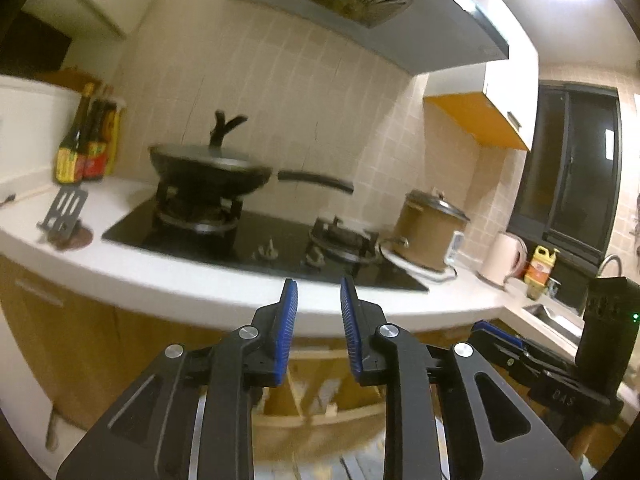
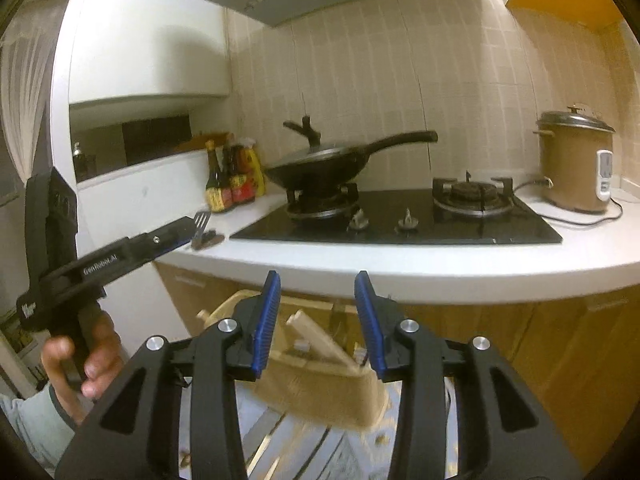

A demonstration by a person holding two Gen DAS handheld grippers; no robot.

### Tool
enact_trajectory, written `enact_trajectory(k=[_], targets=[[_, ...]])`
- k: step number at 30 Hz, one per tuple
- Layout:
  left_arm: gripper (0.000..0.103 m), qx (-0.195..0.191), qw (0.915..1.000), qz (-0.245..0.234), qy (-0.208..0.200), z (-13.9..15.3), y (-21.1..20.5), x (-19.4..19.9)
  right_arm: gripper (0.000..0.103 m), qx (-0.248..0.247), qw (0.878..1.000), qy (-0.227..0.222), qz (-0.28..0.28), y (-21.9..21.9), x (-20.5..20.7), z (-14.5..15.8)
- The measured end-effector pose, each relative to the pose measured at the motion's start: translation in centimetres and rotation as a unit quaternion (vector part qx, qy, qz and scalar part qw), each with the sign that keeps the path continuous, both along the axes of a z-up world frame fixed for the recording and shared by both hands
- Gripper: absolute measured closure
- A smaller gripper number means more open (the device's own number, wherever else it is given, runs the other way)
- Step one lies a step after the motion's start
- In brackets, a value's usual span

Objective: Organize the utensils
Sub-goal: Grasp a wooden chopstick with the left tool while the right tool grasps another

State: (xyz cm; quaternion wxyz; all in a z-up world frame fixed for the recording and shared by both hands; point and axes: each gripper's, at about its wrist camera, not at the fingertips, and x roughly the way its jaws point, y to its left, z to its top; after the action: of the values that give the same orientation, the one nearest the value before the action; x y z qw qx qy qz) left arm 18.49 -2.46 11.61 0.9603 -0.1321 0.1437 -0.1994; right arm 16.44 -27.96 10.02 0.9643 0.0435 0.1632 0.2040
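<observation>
My left gripper (image 1: 319,286) is open and empty, held in front of the white counter edge (image 1: 200,296). My right gripper (image 2: 317,280) is open and empty, also before the counter edge (image 2: 400,276). Below both grippers is a wooden utensil tray (image 2: 320,392) with dividers, partly hidden by the fingers; it also shows in the left wrist view (image 1: 316,400). A slotted metal spatula (image 1: 66,210) stands on a small rest at the counter's left; it shows in the right wrist view (image 2: 201,222) too. The left gripper body (image 2: 100,260) appears at the left of the right wrist view.
A black wok with lid (image 1: 212,168) sits on the left burner of a black gas hob (image 1: 260,248). Sauce bottles (image 1: 88,140) stand far left. A brown rice cooker (image 1: 430,232), a kettle (image 1: 502,258) and a sink (image 1: 552,316) are to the right. Wooden cabinet doors (image 2: 540,360) lie below.
</observation>
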Motion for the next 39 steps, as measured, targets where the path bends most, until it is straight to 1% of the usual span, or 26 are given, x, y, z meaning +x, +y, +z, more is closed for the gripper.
enact_trajectory(k=[2,4,6,8,9,10,12,13,15,16,17,18,20,24,26,28,31,32,35,39], targets=[[0.082,-0.008,0.9997,-0.008,0.021,0.1,1.0,-1.1,0.068,-0.007,1.000,0.016,-0.004,0.2,-1.2,0.3],[0.082,-0.001,0.9987,-0.018,0.047,0.1,1.5,-1.9,0.068,-0.015,0.999,0.049,-0.011,0.5,-2.3,0.3],[0.082,0.006,0.9955,-0.035,0.088,-0.3,1.8,-2.5,0.068,-0.011,0.995,0.098,-0.012,0.8,-3.0,-0.3],[0.082,0.016,0.9891,-0.059,0.134,-1.4,1.5,-2.7,0.068,-0.005,0.988,0.152,-0.011,1.2,-3.2,-1.5],[0.082,0.022,0.9846,-0.071,0.159,-2.2,1.2,-2.6,0.068,-0.005,0.983,0.185,-0.012,1.6,-3.2,-2.6],[0.082,0.027,0.9804,-0.079,0.179,-2.9,1.0,-2.4,0.068,-0.004,0.978,0.207,-0.010,1.8,-3.3,-3.5],[0.082,0.047,0.9650,-0.106,0.235,-5.6,0.0,-2.0,0.068,0.004,0.967,0.253,-0.002,2.6,-3.8,-6.2],[0.082,0.059,0.9540,-0.117,0.270,-7.5,-0.7,-1.8,0.068,0.003,0.964,0.265,-0.001,2.9,-4.2,-7.3],[0.082,0.070,0.9390,-0.132,0.310,-10.5,-1.5,-1.5,0.068,-0.006,0.958,0.286,0.002,4.0,-5.4,-10.0],[0.082,0.074,0.9348,-0.134,0.321,-11.6,-1.7,-1.4,0.068,-0.005,0.956,0.295,0.005,4.3,-5.8,-11.0],[0.082,0.084,0.9314,-0.125,0.331,-13.2,-2.1,-1.3,0.070,-0.003,0.952,0.306,0.006,4.6,-6.4,-12.3],[0.082,0.092,0.9303,-0.117,0.335,-14.0,-2.3,-1.1,0.071,-0.003,0.949,0.314,0.004,4.9,-6.9,-13.5],[0.082,0.108,0.9273,-0.103,0.343,-15.7,-2.7,-0.8,0.075,-0.007,0.947,0.321,-0.001,5.4,-7.7,-14.9],[0.082,0.117,0.9272,-0.091,0.344,-17.5,-3.4,-0.6,0.080,-0.015,0.945,0.325,-0.011,5.9,-8.9,-16.6],[0.082,0.121,0.9294,-0.086,0.338,-17.9,-3.9,-0.7,0.083,-0.023,0.946,0.323,-0.019,6.0,-9.3,-17.1],[0.082,0.134,0.9290,-0.079,0.336,-18.0,-4.9,-0.7,0.085,-0.027,0.945,0.324,-0.019,6.3,-9.4,-17.3],[0.082,0.149,0.9298,-0.072,0.329,-18.3,-5.9,-0.8,0.085,-0.050,0.947,0.315,-0.027,7.2,-9.7,-17.4],[0.082,0.158,0.9313,-0.067,0.321,-18.3,-6.3,-0.9,0.085,-0.054,0.948,0.312,-0.028,7.4,-9.9,-17.5],[0.082,0.180,0.9323,-0.058,0.308,-18.3,-7.0,-1.3,0.085,-0.070,0.948,0.307,-0.037,7.8,-10.0,-17.7],[0.082,0.201,0.9330,-0.048,0.295,-18.3,-7.7,-1.6,0.090,-0.097,0.949,0.295,-0.049,8.3,-10.4,-18.1]])
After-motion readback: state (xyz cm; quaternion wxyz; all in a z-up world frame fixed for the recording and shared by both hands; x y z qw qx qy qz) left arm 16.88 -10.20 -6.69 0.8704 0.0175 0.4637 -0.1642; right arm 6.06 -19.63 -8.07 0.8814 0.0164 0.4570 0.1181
